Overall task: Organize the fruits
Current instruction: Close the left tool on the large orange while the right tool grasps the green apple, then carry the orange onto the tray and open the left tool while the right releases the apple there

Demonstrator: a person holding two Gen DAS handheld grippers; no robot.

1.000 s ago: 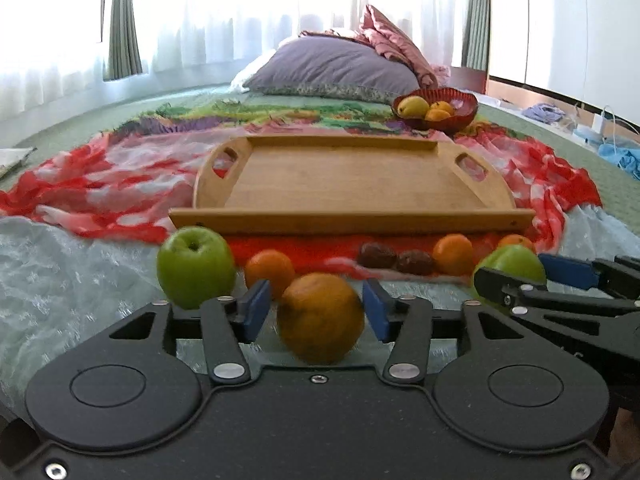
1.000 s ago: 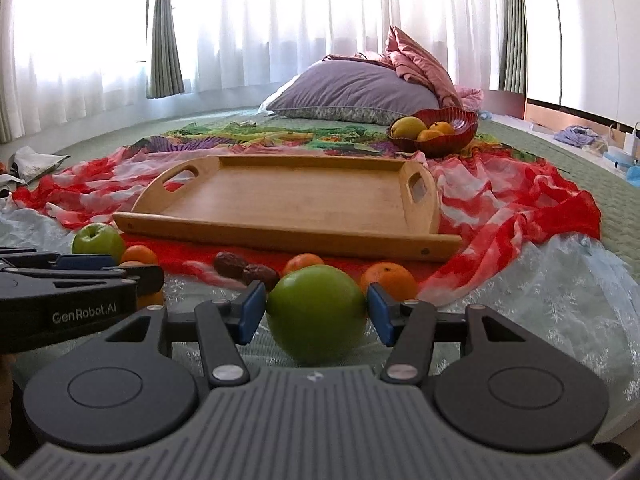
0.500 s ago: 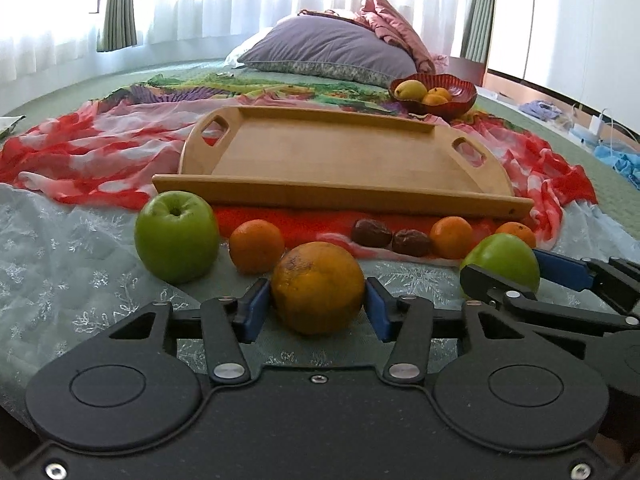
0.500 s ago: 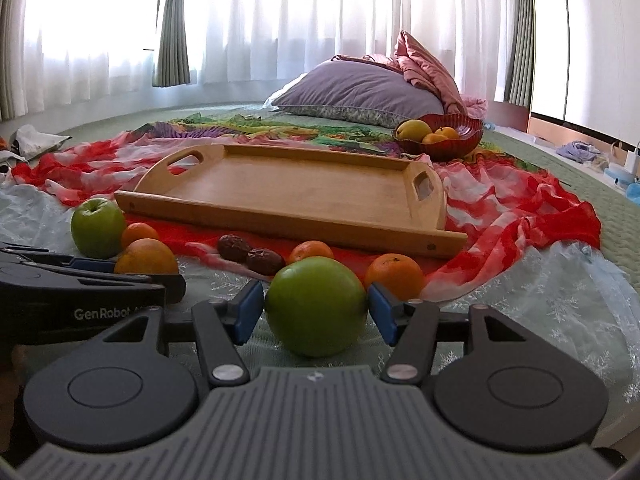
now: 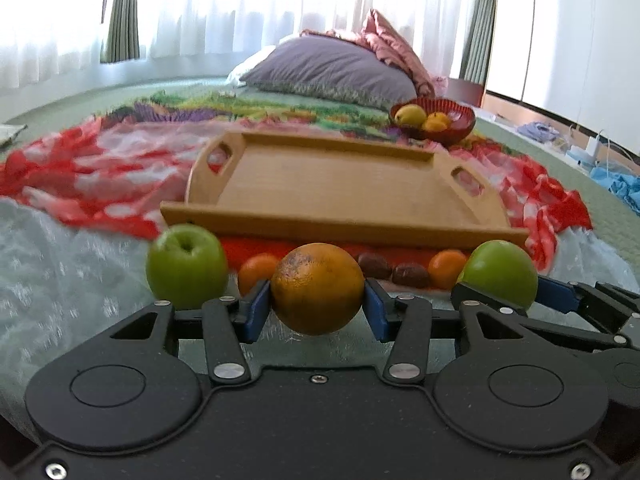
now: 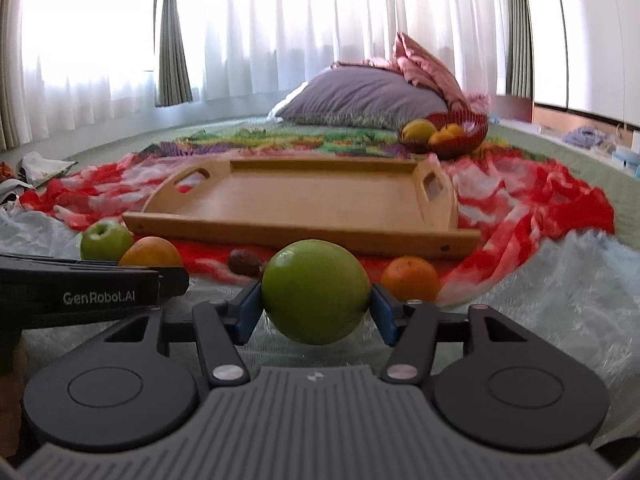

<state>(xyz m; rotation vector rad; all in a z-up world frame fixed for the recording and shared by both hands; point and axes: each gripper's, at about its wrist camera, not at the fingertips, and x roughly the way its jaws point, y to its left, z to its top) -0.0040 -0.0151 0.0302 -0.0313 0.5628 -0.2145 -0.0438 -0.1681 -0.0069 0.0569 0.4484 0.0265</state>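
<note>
A large round orange (image 5: 317, 288) is clamped in the left hand-held gripper (image 5: 317, 310); a round green apple (image 6: 316, 297) is clamped, after closing, in the right hand-held gripper (image 6: 316, 312).

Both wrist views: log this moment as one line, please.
left gripper: shut on orange | right gripper: jaws just closing, shut on green apple | wooden tray: no fruit

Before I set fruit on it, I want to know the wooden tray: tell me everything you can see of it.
The wooden tray is a light, bamboo-looking rectangle with a low raised rim and a rounded end wall at each short side, each cut with a handle slot. It lies flat on the red and white cloth, long side toward the cameras. Nothing is on it, and nothing else touches it. The loose fruit lie in front of it.
</note>
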